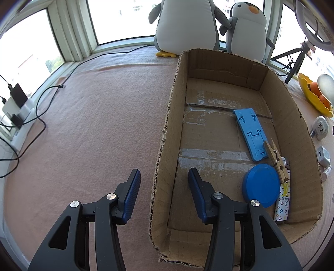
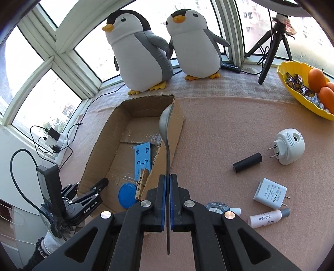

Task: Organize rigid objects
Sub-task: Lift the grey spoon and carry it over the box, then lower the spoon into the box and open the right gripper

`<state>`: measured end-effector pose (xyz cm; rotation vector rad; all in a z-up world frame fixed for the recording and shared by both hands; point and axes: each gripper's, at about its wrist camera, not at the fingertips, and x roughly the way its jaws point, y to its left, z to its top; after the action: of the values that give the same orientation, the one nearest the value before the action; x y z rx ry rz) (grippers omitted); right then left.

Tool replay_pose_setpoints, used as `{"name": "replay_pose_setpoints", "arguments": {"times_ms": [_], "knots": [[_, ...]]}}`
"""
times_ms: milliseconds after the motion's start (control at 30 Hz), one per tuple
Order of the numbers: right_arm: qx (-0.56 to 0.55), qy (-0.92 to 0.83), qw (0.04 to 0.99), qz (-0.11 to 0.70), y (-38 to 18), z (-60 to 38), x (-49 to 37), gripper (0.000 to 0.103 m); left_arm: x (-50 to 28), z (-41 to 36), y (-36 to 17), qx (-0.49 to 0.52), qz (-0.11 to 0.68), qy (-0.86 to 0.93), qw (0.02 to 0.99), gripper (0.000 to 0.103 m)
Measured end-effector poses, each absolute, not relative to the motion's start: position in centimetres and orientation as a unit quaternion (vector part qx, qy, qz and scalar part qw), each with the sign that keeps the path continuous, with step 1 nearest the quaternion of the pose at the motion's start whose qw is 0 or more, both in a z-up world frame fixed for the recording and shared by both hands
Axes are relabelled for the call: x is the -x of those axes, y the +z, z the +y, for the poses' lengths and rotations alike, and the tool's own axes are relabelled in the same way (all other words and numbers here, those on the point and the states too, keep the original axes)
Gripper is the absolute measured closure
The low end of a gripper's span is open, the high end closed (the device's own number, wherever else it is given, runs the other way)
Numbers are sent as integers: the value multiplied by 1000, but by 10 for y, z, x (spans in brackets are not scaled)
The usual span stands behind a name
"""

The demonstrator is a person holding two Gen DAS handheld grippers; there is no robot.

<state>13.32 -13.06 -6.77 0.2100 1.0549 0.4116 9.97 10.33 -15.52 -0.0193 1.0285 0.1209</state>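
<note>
The right claw (image 2: 168, 187) is closed tight on the handle of a metal spoon (image 2: 166, 127), which it holds above the right wall of the cardboard box (image 2: 98, 158). The left claw (image 1: 163, 193) grips the near left wall of this box between its pads. A blue stand (image 1: 250, 133), a wooden clothespin (image 1: 276, 160) and a blue round lid (image 1: 261, 185) lie inside the box.

Daylight from the windows (image 1: 117, 18), panes blown out white. I read both views sharp and evenly bright, with soft shadows on the pink cloth (image 1: 94, 125). Strong fisheye bending, dark vignette at corners.
</note>
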Motion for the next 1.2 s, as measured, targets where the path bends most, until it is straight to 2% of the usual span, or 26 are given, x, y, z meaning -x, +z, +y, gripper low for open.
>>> {"name": "replay_pose_setpoints", "arguments": {"times_ms": [367, 1200], "knots": [[-68, 225, 843, 484, -59, -81, -142, 100, -99, 105, -157, 15, 490, 54, 870, 56], [-74, 261, 797, 540, -104, -30, -154, 99, -99, 105, -157, 16, 490, 54, 870, 56]]}}
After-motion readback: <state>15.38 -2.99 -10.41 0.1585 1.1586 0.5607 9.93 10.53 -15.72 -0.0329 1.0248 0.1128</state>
